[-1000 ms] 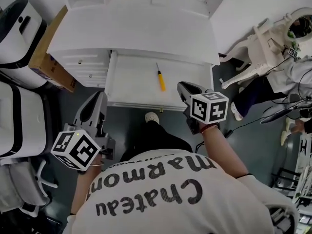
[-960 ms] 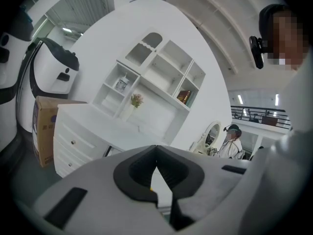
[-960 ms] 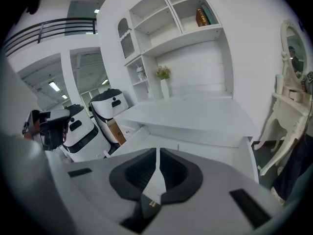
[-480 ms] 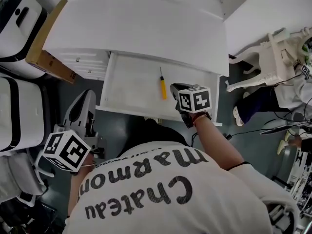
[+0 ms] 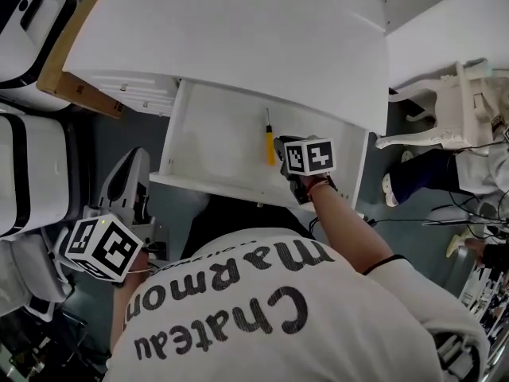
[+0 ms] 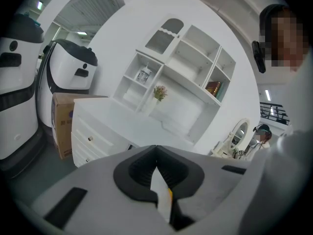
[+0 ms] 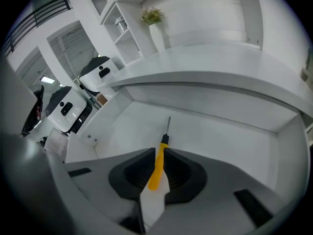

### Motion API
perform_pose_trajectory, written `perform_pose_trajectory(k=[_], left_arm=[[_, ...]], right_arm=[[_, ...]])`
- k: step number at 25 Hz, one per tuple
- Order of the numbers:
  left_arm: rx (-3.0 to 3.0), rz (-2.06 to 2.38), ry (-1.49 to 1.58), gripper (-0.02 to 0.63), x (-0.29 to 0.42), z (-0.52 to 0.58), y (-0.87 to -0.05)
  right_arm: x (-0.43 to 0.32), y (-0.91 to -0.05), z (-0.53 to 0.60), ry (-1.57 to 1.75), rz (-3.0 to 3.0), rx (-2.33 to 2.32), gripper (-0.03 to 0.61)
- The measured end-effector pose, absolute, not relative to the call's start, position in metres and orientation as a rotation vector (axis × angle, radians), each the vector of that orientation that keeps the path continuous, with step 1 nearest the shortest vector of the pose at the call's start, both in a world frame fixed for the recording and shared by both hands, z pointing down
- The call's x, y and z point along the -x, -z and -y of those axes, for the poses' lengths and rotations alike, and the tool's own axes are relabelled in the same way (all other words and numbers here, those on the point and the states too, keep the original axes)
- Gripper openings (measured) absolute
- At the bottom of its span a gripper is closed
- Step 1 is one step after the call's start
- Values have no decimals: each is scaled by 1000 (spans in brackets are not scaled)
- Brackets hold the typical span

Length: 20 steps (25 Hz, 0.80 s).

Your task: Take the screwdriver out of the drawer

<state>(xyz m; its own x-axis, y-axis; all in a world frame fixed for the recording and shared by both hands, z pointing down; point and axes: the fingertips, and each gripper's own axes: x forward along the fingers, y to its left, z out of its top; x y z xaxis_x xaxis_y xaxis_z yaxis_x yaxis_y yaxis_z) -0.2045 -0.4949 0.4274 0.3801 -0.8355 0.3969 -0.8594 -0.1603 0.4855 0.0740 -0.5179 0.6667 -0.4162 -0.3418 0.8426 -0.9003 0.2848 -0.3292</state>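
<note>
Colour findings: the screwdriver (image 5: 270,145) is recorded with a yellow handle, black collar and grey shaft. The drawer (image 5: 215,138) and desk surface (image 5: 238,46) are white. The left gripper (image 6: 156,147) and right gripper (image 7: 157,150) are grey, with black recesses at the jaws. Their marker cubes (image 5: 310,156) bear black-and-white squares. A brown cardboard box (image 5: 64,74) is noted.

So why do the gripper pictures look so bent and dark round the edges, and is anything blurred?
Right gripper view: the wide-angle lens bows the desk edge and blackens the corners, and the yellow screwdriver looks slightly soft up close. Left gripper view: same bending and dark rim; the blocky patch was laid over afterwards to hide a face. Head view: evenly lit, no glare on the white drawer.
</note>
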Motion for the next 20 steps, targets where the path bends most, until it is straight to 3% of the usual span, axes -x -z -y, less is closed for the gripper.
perform_pose_trajectory(k=[6,9,17,20], left_arm=[[-1955,1473,-57,23,208,494,-436],[-1943,1473,-58,23,210,491,-439],[-1911,1501,-65,23,220,482,-445],[-1906,1512,-64,23,224,479,-444]], right_arm=[[-68,-685,517,-1121,1882,-1070,54],[-65,-694,515,-1147,1858,-1048,153],[-65,-712,511,-1158,1786,-1071,150],[-68,-714,513,-1143,1758,-1112,113]])
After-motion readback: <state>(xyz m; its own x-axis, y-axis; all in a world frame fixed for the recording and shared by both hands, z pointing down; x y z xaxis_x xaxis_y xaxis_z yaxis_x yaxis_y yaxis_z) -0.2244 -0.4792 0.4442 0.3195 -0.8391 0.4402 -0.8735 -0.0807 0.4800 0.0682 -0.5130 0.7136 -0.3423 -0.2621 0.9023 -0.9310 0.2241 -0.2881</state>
